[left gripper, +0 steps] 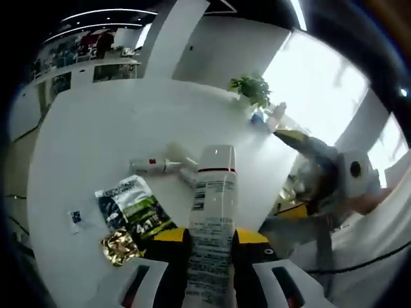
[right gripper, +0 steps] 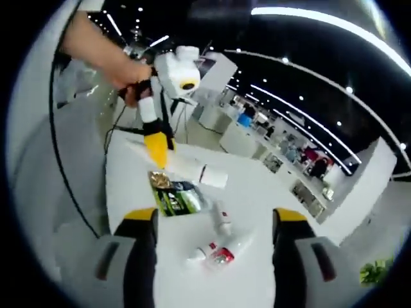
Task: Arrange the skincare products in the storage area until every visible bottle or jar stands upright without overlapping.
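A tall white spray bottle [left gripper: 212, 218] with a white cap and printed label is held between the yellow-tipped jaws of my left gripper [left gripper: 212, 236]. It hangs above the white table [left gripper: 109, 135]. Beyond it lie two small white tubes [left gripper: 157, 165] and a third tube [left gripper: 188, 174], all on their sides. My right gripper [right gripper: 215, 221] is open, its jaws spread wide above the tubes [right gripper: 221, 253]. From that side the left gripper [right gripper: 157, 144] shows holding the bottle [right gripper: 207, 174], with a person's hand [right gripper: 112, 64] behind it. The right gripper [left gripper: 294, 173] enters the left gripper view from the right.
A green and black sachet [left gripper: 131, 208] with a gold foil end lies flat at the left, also seen as the sachet [right gripper: 176, 196]. A small packet [left gripper: 75, 218] sits beside it. A potted plant [left gripper: 252, 88] and a clear bottle [left gripper: 276, 114] stand at the table's far edge.
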The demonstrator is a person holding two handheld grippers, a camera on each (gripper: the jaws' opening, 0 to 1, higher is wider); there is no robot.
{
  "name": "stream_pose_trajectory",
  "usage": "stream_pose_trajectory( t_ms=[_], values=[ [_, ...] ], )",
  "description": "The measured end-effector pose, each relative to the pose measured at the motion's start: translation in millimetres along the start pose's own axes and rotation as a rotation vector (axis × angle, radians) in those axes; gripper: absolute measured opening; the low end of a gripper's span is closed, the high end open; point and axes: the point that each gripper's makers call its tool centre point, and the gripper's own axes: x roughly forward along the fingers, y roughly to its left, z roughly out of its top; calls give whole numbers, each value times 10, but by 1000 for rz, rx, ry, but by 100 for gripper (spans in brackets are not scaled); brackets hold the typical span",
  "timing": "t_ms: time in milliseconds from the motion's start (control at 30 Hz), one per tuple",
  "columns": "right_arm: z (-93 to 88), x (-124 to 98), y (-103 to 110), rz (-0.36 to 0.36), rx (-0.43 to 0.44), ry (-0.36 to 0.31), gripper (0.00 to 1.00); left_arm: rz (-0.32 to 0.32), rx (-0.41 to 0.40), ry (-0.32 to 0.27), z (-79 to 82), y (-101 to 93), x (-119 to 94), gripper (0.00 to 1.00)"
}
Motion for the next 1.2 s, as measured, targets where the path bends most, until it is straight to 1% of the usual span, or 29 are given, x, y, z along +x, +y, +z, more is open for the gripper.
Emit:
stream_pose_trajectory(
  t_ms=[33, 100, 133, 167, 200, 333, 367, 400, 500, 533, 633, 700, 733, 767, 833, 867, 900, 933, 1000, 1067, 1100, 1200],
  values=[
    [70, 23, 59, 41, -58, -7, 75, -8, -3, 4, -18, -57, 15, 26],
    [169, 55, 147, 94, -139, -21, 73, -25, -13, 14, -46, -147, 47, 26],
    [196, 68, 182, 113, -173, -24, 72, -36, -17, 14, -51, -190, 58, 26],
    [215, 89, 249, 149, -220, -20, 70, -51, -19, 13, -56, -257, 70, 26],
    [234, 113, 279, 160, -271, -20, 67, -66, -22, 15, -68, -328, 78, 26],
    [223, 164, 430, 234, -366, -7, 66, -100, -23, 45, -120, -485, 69, 26],
    [221, 167, 446, 242, -372, -7, 65, -103, -24, 49, -127, -497, 66, 26],
    [235, 178, 494, 259, -421, -14, 63, -116, -36, 61, -150, -540, 56, 26],
    [257, 190, 591, 298, -508, -28, 56, -131, -39, 69, -180, -607, 43, 27],
    [261, 201, 630, 311, -541, -29, 56, -143, -40, 77, -208, -659, 37, 27],
    [250, 228, 704, 336, -570, -29, 52, -153, -39, 84, -246, -733, 35, 27],
    [245, 239, 724, 344, -587, -27, 47, -158, -45, 91, -264, -767, 35, 27],
    [248, 245, 745, 354, -598, -30, 45, -163, -40, 95, -282, -815, 37, 27],
    [251, 251, 766, 364, -609, -33, 45, -165, -40, 97, -289, -833, 38, 27],
    [236, 256, 825, 393, -627, -35, 43, -154, -37, 105, -311, -845, 35, 27],
    [234, 256, 832, 396, -630, -35, 41, -153, -36, 105, -313, -843, 34, 27],
    [214, 254, 879, 416, -649, -37, 37, -144, -42, 100, -318, -830, 27, 27],
    [202, 253, 906, 430, -656, -37, 37, -143, -61, 102, -329, -844, 17, 27],
    [197, 266, 935, 438, -673, -41, 36, -142, -61, 103, -345, -862, 3, 27],
    [184, 279, 1003, 472, -694, -47, 35, -131, -67, 102, -364, -883, -2, 27],
    [163, 277, 1057, 506, -713, -48, 34, -126, -68, 105, -374, -892, -4, 27],
    [151, 303, 1089, 516, -712, -44, 31, -106, -67, 111, -381, -879, -6, 28]
  ],
)
